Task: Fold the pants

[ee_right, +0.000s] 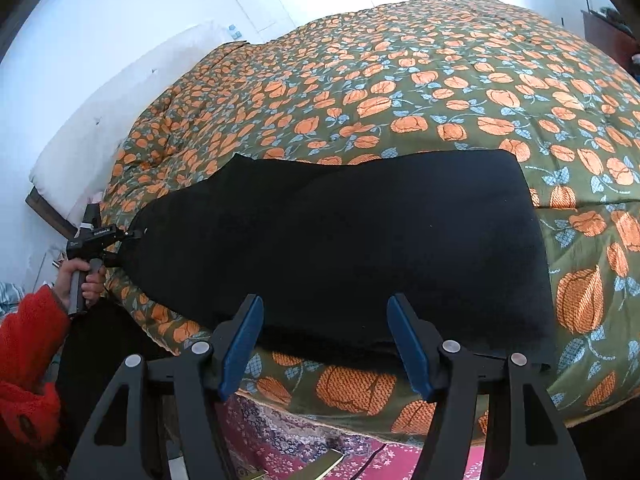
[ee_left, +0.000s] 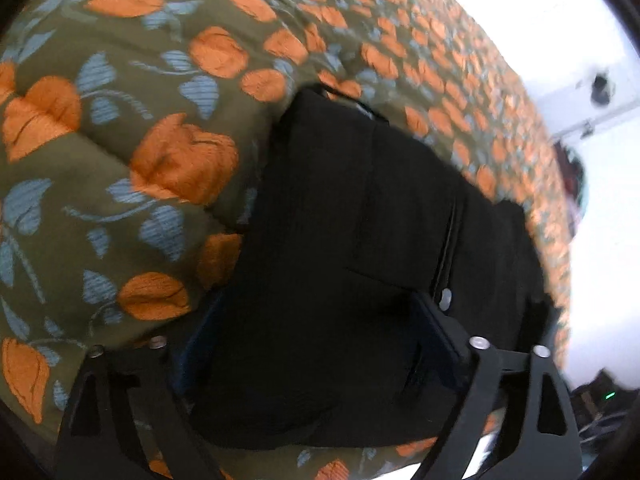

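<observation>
Black pants point(ee_right: 340, 248) spread flat across the green quilt with orange flowers point(ee_right: 440, 92), near its front edge. Right gripper point(ee_right: 326, 344) hovering over the near hem, blue pads wide apart – nothing pinched. Left gripper point(ee_left: 316, 344) at the far left end of the cloth, jaws spread wide with fabric between them – not clamped. Patterned rug point(ee_right: 304, 440) below.

Olive quilt point(ee_right: 400, 92) with orange flowers, white pillow point(ee_right: 100, 128), pink patterned rug point(ee_right: 280, 440), white wall point(ee_right: 120, 20)

Black gripper frames point(ee_right: 326, 344), silver screws, blue jaws; fuzzy red sleeve point(ee_right: 30, 328).
</observation>
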The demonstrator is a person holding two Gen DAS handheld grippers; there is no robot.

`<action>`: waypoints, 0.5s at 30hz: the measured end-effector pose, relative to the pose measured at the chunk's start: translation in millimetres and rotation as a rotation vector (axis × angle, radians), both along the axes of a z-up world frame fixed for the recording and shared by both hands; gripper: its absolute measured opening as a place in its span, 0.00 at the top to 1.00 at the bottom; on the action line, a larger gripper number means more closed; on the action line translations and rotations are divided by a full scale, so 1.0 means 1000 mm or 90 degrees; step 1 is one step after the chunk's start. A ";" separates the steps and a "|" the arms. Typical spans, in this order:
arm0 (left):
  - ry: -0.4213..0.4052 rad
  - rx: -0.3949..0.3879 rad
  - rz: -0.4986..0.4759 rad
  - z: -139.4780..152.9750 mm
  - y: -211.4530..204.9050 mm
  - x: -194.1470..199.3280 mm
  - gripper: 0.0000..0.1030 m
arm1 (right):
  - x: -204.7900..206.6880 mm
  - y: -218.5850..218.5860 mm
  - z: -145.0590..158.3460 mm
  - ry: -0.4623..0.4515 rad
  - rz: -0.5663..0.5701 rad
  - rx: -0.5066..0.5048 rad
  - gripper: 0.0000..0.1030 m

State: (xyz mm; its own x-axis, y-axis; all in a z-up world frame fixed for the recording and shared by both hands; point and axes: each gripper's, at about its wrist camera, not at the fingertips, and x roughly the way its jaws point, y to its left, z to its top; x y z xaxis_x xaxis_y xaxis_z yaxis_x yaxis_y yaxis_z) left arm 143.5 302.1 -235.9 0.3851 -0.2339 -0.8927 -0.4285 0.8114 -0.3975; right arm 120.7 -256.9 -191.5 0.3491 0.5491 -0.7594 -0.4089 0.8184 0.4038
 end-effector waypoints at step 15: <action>-0.002 0.031 -0.006 -0.006 -0.008 -0.005 0.01 | 0.002 -0.010 -0.003 0.009 -0.024 0.013 0.37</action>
State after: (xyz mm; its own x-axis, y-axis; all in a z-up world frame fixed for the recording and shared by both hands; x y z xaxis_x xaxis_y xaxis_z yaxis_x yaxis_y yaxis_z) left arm 138.6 294.4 -242.2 0.3863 -0.1933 -0.9019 -0.4196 0.8339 -0.3585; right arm 122.5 -266.7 -194.6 0.3596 0.5506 -0.7533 -0.3719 0.8250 0.4254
